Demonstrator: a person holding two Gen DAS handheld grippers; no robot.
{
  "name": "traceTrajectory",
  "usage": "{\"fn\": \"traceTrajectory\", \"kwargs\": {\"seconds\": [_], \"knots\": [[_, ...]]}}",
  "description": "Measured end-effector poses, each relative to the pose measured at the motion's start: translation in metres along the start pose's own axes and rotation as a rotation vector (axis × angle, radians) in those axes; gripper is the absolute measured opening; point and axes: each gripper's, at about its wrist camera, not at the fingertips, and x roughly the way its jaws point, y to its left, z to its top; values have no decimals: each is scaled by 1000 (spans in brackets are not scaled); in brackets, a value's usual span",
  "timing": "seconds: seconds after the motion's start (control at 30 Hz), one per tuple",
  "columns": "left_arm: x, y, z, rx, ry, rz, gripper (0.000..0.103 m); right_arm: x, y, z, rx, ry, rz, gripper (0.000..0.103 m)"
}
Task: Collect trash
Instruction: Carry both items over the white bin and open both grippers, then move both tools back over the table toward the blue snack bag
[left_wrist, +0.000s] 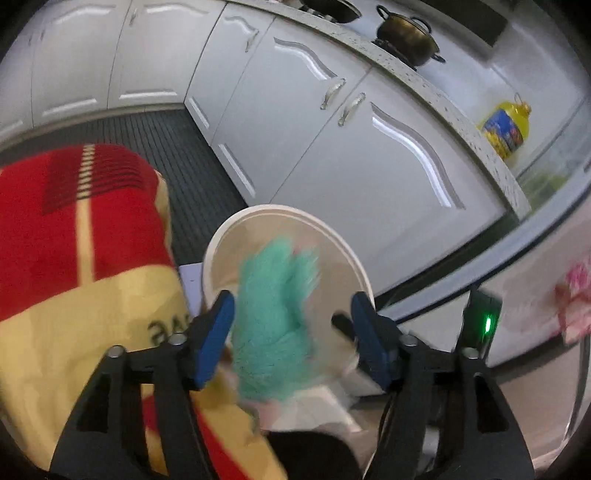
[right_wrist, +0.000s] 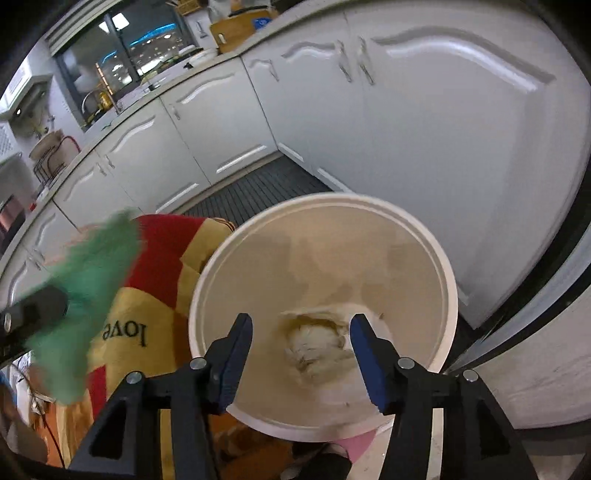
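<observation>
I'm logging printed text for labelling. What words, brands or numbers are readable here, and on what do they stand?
"love": black letters, upside down, on the red and yellow bag.
Left wrist view shows only part of that same word, not readable alone.
Label on the yellow oil bottle: too blurred to read.
No other text is legible.

**Kitchen floor count**

One white bin (right_wrist: 448, 280) at centre. One green fluffy piece (left_wrist: 275, 325) at 6 o'clock in the left view. One crumpled wad (right_wrist: 317, 347) inside the bin. One red-and-yellow bag (left_wrist: 81, 236) at 9 o'clock. One pot (left_wrist: 406, 35) and one oil bottle (left_wrist: 508, 127) at 1–2 o'clock.
</observation>
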Motion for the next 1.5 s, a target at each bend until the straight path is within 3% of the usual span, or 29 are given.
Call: {"fn": "traceTrajectory", "kwargs": {"seconds": [0.23, 0.37, 0.43, 0.53, 0.93, 1.27, 1.47, 1.5], "knots": [[-12, 11, 2, -41, -17, -2, 71, 18, 4, -18, -21, 59, 39, 53], [-48, 15, -7, -50, -53, 40, 71, 42, 17, -21, -57, 133, 80, 53], [-63, 17, -11, -51, -59, 84, 71, 62, 26, -21, -88, 215, 55, 48], [-88, 22, -19, -53, -75, 112, 71, 85, 41, -20, -145, 334, 107, 45], [-212, 65, -60, -60, -218, 251, 71, 102, 53, -23, -122, 436, 241, 44], [-308, 129, -117, -139, -359, 474, 71, 33, 69, -21, -178, 206, 89, 50], [-314, 148, -148, -135, -356, 554, 71, -19, 101, -20, -246, 72, 78, 53], [-314, 150, -153, -130, -356, 562, 71, -29, 109, -20, -254, 56, 92, 58]]}}
